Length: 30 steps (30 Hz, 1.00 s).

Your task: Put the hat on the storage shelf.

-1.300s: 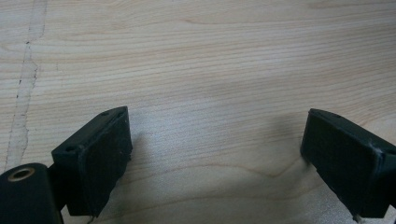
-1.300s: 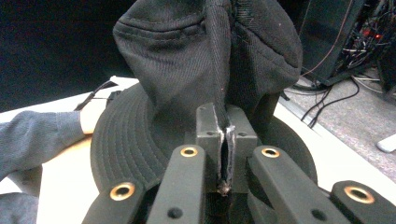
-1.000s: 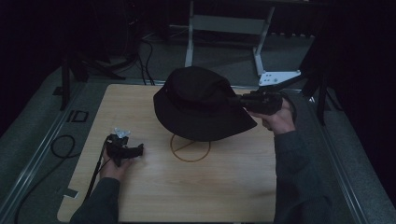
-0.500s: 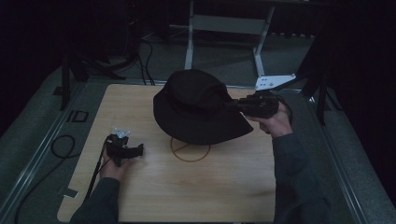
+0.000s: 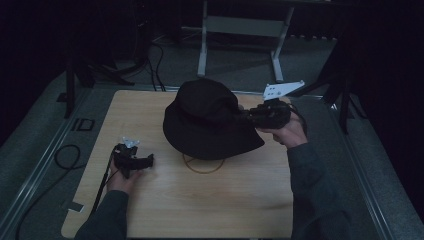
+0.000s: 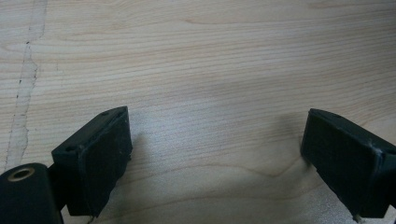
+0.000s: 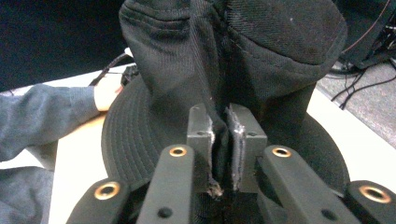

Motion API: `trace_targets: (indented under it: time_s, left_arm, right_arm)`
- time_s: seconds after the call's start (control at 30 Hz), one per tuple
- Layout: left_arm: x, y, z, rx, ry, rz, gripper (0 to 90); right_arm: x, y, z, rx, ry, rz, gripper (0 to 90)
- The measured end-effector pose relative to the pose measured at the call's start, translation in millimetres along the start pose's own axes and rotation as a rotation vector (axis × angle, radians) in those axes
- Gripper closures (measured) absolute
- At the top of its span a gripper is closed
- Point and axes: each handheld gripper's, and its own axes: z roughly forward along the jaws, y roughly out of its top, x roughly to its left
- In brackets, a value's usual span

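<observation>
1. Where the wooden table (image 5: 150, 110) meets its left edge, a black cable (image 5: 62, 160) lies in a loop on the grey floor beside it, and a small dark mark sits near the far left corner of the table.
2. Nearer the person, the left hand (image 5: 122, 177) holds the left gripper (image 5: 149, 161) low over the table, well apart from the hat; a small pale part sits on top of the gripper.
3. From the left gripper view, the two black jaws of the left gripper (image 6: 215, 154) stand wide apart, with bare wood grain between them and nothing held.
4. At the middle of the table a thin ring (image 5: 202, 164) lies flat on the wood, and its far side is hidden under the brim of the hat.
5. The black hat (image 5: 207, 120) is tilted, with the crown toward the far side of the table and the brim hanging low on the near side, above the ring.
6. On the right, the right hand (image 5: 287, 132) holds the right gripper (image 5: 240, 116) level, pointing at the hat from its right side; a pale three-cornered plate stands on top of it.
7. From the right gripper view, the jaws of the right gripper (image 7: 219, 140) are pressed almost together on a fold of the black hat (image 7: 261, 51) cloth at the crown.
</observation>
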Motion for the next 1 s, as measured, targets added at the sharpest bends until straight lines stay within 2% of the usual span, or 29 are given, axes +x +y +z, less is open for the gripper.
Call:
trace_targets:
  time_s: [0.13, 0.2, 0.37, 0.6, 0.77, 1.0]
  left_arm:
    - [0.0, 0.0, 0.0, 0.0, 0.0, 0.0, 9.0]
    - [0.1, 0.0, 0.0, 0.001, 0.0, 0.001, 9.1]
    - [0.0, 0.0, 0.0, 0.0, 0.0, 0.0, 9.1]
    - [0.0, 0.0, 0.0, 0.0, 0.0, 0.0, 9.0]
    - [0.0, 0.0, 0.0, 0.0, 0.0, 0.0, 9.0]
    - [0.0, 0.0, 0.0, 0.0, 0.0, 0.0, 9.0]
  right_arm:
    - [-0.9, -2.5, 4.2, 0.024, -0.005, 0.005, 73.5]
    - [-1.2, -4.1, 5.4, 0.03, 0.008, 0.002, 71.4]
    - [-1.5, -5.0, 4.5, 0.029, 0.006, 0.014, 62.2]
    - [-2.0, -5.2, 0.2, 0.043, -0.033, 0.029, 43.7]
    - [-2.0, -5.6, -1.8, 0.063, -0.081, 0.046, 29.9]
    - [-4.6, -9.3, -4.8, 0.067, -0.105, 0.064, 23.7]
